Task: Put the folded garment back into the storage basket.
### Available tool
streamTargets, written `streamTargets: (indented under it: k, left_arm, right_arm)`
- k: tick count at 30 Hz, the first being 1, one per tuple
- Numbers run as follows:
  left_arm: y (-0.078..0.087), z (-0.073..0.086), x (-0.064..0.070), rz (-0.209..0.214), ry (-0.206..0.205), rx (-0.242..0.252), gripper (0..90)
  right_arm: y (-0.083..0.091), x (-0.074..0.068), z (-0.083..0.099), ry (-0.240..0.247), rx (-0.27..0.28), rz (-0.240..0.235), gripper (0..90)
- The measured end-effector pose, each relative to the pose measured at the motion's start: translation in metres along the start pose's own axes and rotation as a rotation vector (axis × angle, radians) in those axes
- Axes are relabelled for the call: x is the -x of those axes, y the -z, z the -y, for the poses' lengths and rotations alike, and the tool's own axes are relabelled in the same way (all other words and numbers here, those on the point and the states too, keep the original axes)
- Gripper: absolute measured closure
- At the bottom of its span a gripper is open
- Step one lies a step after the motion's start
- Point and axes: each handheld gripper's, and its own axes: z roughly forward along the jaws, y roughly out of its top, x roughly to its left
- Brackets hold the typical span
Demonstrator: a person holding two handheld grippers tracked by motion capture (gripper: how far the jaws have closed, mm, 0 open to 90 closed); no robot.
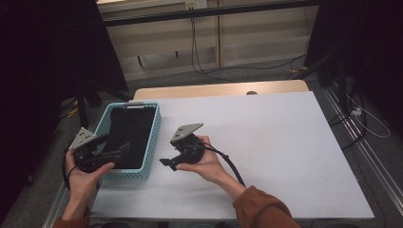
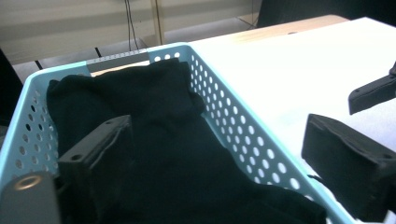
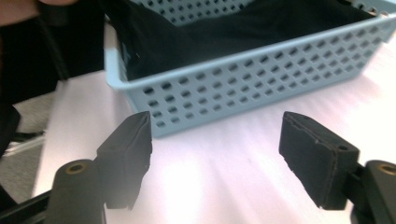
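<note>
I am holding my left gripper (image 1: 116, 153) at the lower left of the high view, over the near end of the perforated light-blue plastic basket (image 1: 154, 137). Its jaws are standing wide apart: in the left gripper view one is hanging inside the basket (image 2: 243, 126) just above the black folded cloth (image 2: 173, 140), the other outside the basket wall over the white table top (image 2: 289, 70). I cannot tell whether the inner jaw is touching the cloth.

I am holding my right gripper (image 1: 167, 163) just right of the basket, low over the table (image 1: 275, 142), pointing at the basket's side wall. Its jaws are also standing wide apart and gripping nothing; the right gripper view is showing the basket wall (image 3: 243, 88) between them, with the cloth (image 3: 224, 32) lying inside, in the upper part of the frame.
</note>
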Motion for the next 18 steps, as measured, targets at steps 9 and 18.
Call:
streamTargets:
  k: [9,18]
  left_arm:
    - [0.0,0.003,0.012,0.023,0.015,0.001,5.9]
    - [0.006,0.014,0.017,0.063,0.015,-0.013,3.6]
  right_arm:
    - [0.019,0.007,0.014,-0.062,0.007,0.029,13.6]
    - [0.044,0.012,0.031,-0.096,-0.003,0.095,9.0]
